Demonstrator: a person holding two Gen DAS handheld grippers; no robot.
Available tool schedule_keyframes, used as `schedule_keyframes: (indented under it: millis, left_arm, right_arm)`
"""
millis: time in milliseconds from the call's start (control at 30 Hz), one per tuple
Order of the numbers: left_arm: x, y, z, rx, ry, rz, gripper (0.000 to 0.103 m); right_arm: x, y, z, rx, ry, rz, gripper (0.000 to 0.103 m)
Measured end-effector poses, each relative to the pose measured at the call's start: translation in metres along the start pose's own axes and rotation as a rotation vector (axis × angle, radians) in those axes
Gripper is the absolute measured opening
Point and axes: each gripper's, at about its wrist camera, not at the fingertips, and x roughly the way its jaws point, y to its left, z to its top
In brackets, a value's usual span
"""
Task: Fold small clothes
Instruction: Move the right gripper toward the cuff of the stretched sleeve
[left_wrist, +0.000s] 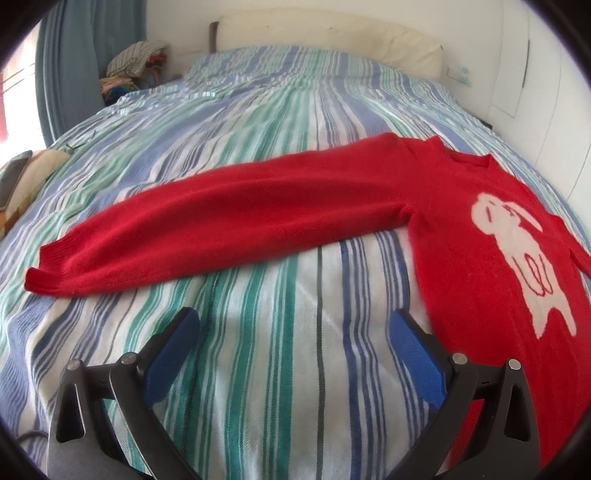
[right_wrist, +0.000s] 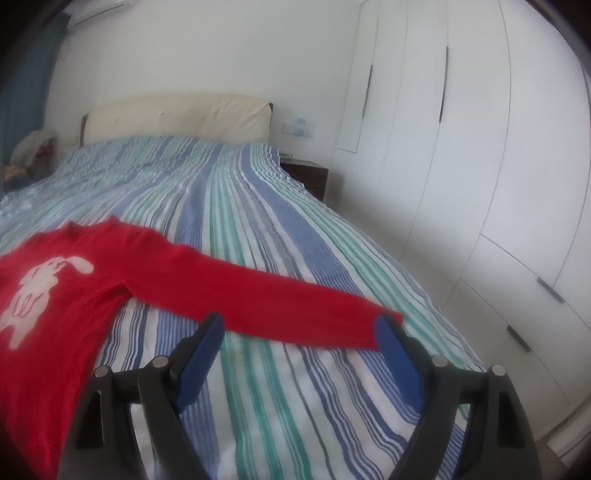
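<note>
A small red sweater (left_wrist: 461, 229) with a white rabbit figure (left_wrist: 517, 251) lies flat on the striped bedspread (left_wrist: 277, 387), both sleeves spread outward. My left gripper (left_wrist: 293, 325) is open and empty, just in front of the left sleeve (left_wrist: 221, 229), with its right finger beside the sweater's side edge. In the right wrist view the sweater (right_wrist: 66, 295) lies at the left and its right sleeve (right_wrist: 277, 306) runs toward my right gripper (right_wrist: 299, 328), which is open and empty with the cuff (right_wrist: 388, 321) at its right fingertip.
A cream headboard (left_wrist: 332, 40) stands at the far end of the bed. A pile of clothes (left_wrist: 136, 70) sits at the far left corner. White wardrobe doors (right_wrist: 480, 166) and a dark nightstand (right_wrist: 306, 177) stand right of the bed. A cushion (left_wrist: 22, 181) lies at the left edge.
</note>
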Motion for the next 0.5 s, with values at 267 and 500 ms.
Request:
schedule_keyframes:
  millis: [267, 500]
  left_arm:
    - [-0.023, 0.013, 0.006, -0.040, -0.064, -0.032, 0.102]
    - [-0.032, 0.013, 0.012, -0.050, -0.105, -0.036, 0.102]
  right_arm:
    - [-0.002, 0.017, -0.001, -0.077, -0.010, 0.004, 0.082]
    - [0.000, 0.009, -0.001, -0.035, 0.004, 0.005, 0.082]
